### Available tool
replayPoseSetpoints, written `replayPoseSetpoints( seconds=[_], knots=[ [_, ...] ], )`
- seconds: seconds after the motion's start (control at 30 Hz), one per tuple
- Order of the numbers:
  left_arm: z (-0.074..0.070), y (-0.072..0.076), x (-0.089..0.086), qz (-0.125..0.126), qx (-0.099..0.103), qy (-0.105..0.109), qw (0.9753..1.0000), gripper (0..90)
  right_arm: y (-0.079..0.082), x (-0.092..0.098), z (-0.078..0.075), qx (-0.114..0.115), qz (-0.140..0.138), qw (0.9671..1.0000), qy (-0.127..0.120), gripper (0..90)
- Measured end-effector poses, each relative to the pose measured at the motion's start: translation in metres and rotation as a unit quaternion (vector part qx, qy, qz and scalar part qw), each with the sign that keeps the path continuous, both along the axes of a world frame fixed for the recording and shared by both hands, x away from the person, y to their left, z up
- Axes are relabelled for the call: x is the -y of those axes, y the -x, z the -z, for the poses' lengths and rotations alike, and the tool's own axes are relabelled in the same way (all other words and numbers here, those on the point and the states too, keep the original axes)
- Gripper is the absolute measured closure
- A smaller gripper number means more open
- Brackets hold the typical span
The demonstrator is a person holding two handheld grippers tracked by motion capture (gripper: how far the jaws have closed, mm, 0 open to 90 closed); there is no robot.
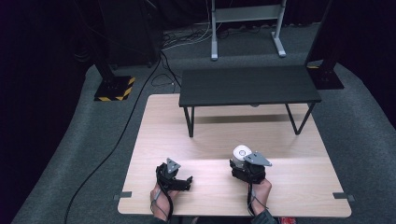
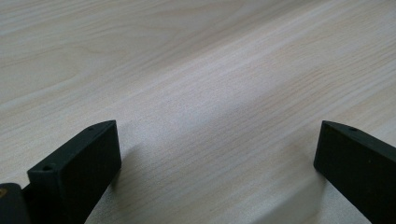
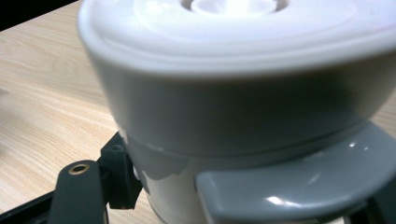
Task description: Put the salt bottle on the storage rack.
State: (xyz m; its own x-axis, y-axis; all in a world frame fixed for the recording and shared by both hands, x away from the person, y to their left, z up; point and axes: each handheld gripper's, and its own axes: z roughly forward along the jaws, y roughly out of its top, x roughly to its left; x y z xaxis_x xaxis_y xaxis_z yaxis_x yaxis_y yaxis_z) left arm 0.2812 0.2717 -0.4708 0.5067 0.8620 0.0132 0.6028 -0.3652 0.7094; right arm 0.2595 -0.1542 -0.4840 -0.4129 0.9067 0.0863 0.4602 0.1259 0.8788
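Observation:
A white round container (image 1: 241, 153) with a ribbed white lid stands on the light wooden table (image 1: 210, 140), right of centre near the front. My right gripper (image 1: 243, 164) is shut on it from the near side. In the right gripper view the container (image 3: 243, 93) is very close, with a grey glossy part (image 3: 299, 186) low on its body and one black finger (image 3: 116, 175) pressed to its left side. My left gripper (image 1: 183, 178) rests low at the front left and is open. Its two black fingers stand wide apart over bare wood (image 2: 217, 140), nothing between them.
A low black bench (image 1: 250, 86) stands across the far half of the table on thin black legs. Grey tape marks (image 1: 122, 195) sit at the front corners. Beyond lie grey carpet, cables (image 1: 116, 140) and stand feet.

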Motion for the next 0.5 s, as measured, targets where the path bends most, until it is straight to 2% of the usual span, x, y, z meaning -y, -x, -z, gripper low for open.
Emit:
replayPoseSetpoints(
  seconds=[0.5],
  knots=[
    [0.000, 0.000, 0.000, 0.001, 0.000, 0.000, 1.0000, 0.0, 0.003, 0.011, -0.007, -0.005, 0.019, 0.9998, -0.009, 27.5]
  ],
)
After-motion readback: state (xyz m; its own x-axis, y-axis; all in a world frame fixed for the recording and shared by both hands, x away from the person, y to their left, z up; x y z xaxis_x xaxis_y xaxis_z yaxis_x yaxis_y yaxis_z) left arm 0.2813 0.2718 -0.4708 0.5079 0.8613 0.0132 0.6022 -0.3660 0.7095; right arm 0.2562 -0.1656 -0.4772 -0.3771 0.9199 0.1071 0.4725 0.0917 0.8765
